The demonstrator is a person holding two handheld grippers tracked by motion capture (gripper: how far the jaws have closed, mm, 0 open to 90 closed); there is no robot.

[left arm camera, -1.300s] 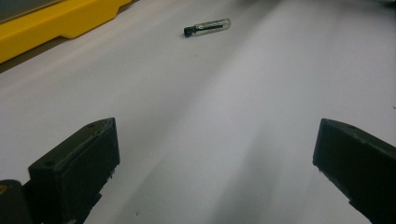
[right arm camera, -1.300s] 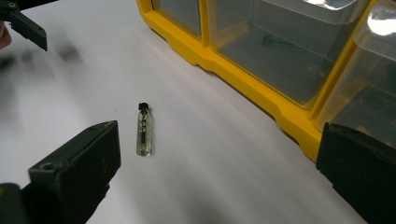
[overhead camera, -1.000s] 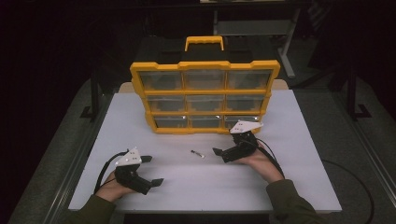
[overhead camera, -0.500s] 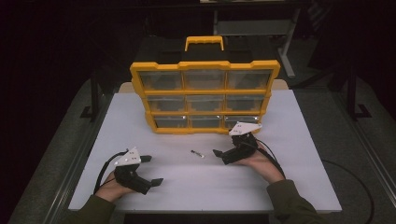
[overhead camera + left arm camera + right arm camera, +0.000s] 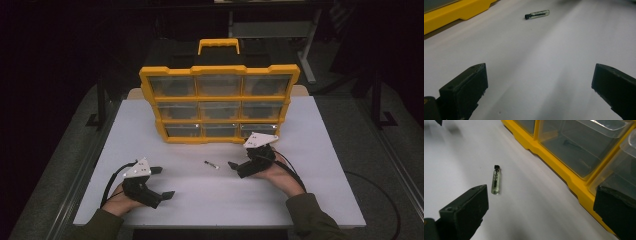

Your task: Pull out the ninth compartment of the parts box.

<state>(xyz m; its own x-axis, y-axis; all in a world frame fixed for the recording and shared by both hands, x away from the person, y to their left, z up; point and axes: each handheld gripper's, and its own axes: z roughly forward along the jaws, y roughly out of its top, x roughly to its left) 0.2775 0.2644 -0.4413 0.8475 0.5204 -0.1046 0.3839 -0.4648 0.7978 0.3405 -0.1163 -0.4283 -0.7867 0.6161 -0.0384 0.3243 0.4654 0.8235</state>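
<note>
Landmark: a yellow organiser case (image 5: 220,102) with clear drawers stands upright near the far edge of the white table (image 5: 320,170), its handle on top.
Vial: a small clear glass vial (image 5: 211,164) with a black cap lies flat on the table in front of the case, below its middle column of drawers and well clear of its yellow base.
Vial, close up: in the right gripper view the vial (image 5: 495,180) lies with its cap pointing away from the jaws, a dark strip visible inside the glass; the case's yellow rim (image 5: 564,173) runs diagonally just beside it.
Right gripper (image 5: 239,168): released, jaws spread wide with nothing between them; it sits in front of the case's lower right drawers, just to the right of the vial, jaws pointing at it but not touching.
Left gripper (image 5: 162,182): also released, jaws wide apart and empty; it rests in front of the case's left corner, well apart from the case and farther from the vial than the right one.
Left gripper view: the vial (image 5: 537,14) lies far ahead of the jaws, with the case's yellow base at the upper left.
Hands: each hand holds its gripper low over the table, sleeves at the near edge.
</note>
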